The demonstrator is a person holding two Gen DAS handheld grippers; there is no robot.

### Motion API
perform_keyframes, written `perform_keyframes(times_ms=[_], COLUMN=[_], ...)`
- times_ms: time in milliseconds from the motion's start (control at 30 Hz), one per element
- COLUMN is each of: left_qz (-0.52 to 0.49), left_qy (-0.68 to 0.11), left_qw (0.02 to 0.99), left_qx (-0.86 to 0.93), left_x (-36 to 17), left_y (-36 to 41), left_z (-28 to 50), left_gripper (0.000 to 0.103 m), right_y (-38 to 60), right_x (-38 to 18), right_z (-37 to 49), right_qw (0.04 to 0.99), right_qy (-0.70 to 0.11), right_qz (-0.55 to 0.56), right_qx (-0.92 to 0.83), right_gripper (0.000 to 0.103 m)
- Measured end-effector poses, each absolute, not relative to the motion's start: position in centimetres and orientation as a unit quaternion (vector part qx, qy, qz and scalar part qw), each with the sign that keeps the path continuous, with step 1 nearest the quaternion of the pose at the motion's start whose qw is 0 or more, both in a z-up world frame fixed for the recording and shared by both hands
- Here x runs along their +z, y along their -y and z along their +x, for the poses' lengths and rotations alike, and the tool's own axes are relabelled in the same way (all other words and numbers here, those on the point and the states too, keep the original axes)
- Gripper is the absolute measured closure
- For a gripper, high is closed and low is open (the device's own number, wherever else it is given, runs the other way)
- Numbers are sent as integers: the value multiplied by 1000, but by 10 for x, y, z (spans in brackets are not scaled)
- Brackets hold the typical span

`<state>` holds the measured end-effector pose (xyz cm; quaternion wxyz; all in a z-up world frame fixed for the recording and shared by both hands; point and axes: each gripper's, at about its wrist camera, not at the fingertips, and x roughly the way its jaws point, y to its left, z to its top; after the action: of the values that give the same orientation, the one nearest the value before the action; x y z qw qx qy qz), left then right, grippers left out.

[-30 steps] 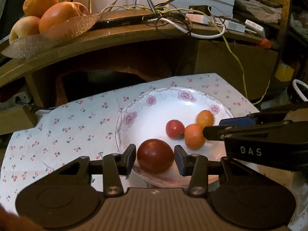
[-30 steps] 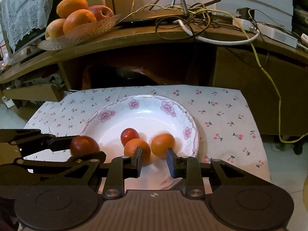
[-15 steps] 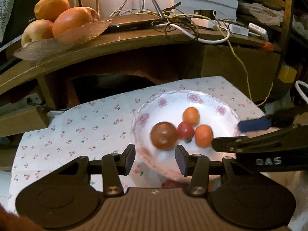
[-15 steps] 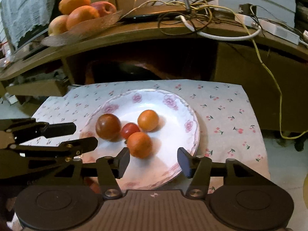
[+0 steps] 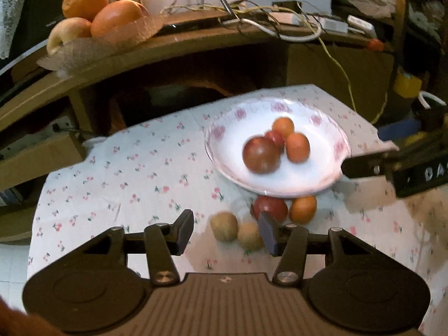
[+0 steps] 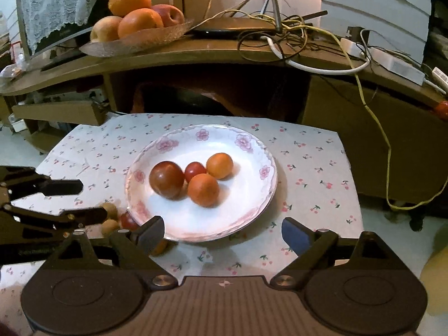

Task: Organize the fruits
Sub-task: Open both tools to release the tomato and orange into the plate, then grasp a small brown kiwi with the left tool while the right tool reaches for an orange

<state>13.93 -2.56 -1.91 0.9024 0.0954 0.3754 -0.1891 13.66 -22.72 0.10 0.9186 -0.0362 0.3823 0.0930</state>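
Note:
A white flowered plate (image 6: 240, 198) on the cherry-print cloth holds a dark red tomato (image 6: 166, 179), a small red tomato (image 6: 195, 170) and two orange fruits (image 6: 219, 165) (image 6: 203, 189). My right gripper (image 6: 223, 233) hangs over the plate's near rim, its jaws opening wide with nothing between them. In front of the plate (image 5: 330, 151) on the cloth lie a red fruit (image 5: 270, 208), an orange fruit (image 5: 303, 209) and two tan fruits (image 5: 224, 226) (image 5: 250, 235). My left gripper (image 5: 226, 232) is above the tan fruits, jaws opening, touching none.
A wooden shelf (image 6: 212, 53) behind the cloth carries a glass dish (image 6: 145, 40) of oranges and apples, a router and tangled cables (image 6: 282, 28). A yellow cable (image 6: 383, 145) hangs at the right. The cloth's left half (image 5: 117, 179) is bare.
The left gripper let go of the dark tomato, which now lies in the plate. The right gripper opened wide off the orange fruit. Both grippers drew back from the plate, the left toward the left.

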Motion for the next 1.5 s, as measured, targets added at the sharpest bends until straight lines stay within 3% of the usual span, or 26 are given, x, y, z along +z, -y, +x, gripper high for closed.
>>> perform_keyframes(times_ms=[500, 1067, 1200, 1267, 1500], left_qz=[127, 116, 121, 126, 125], left_qy=[-385, -385, -382, -380, -386], left_qw=[884, 880, 881, 882, 882], left_qx=[-231, -254, -253, -250, -239], left_x=[-38, -48, -47, -47, -45], left_y=[34, 46, 48, 49, 45], left_z=[132, 139, 138, 137, 139], left_gripper=[46, 45, 49, 54, 62], right_y=[219, 221, 223, 225, 222], right_x=[-15, -22, -23, -23, -28], right_z=[131, 131, 132, 132, 133], right_qw=[903, 896, 895, 895, 889], right_qy=[-414, -427, -430, -430, -441], right_qz=[-37, -30, -23, -19, -18], right_qx=[106, 119, 118, 119, 122], right_gripper=[11, 25, 29, 35, 38])
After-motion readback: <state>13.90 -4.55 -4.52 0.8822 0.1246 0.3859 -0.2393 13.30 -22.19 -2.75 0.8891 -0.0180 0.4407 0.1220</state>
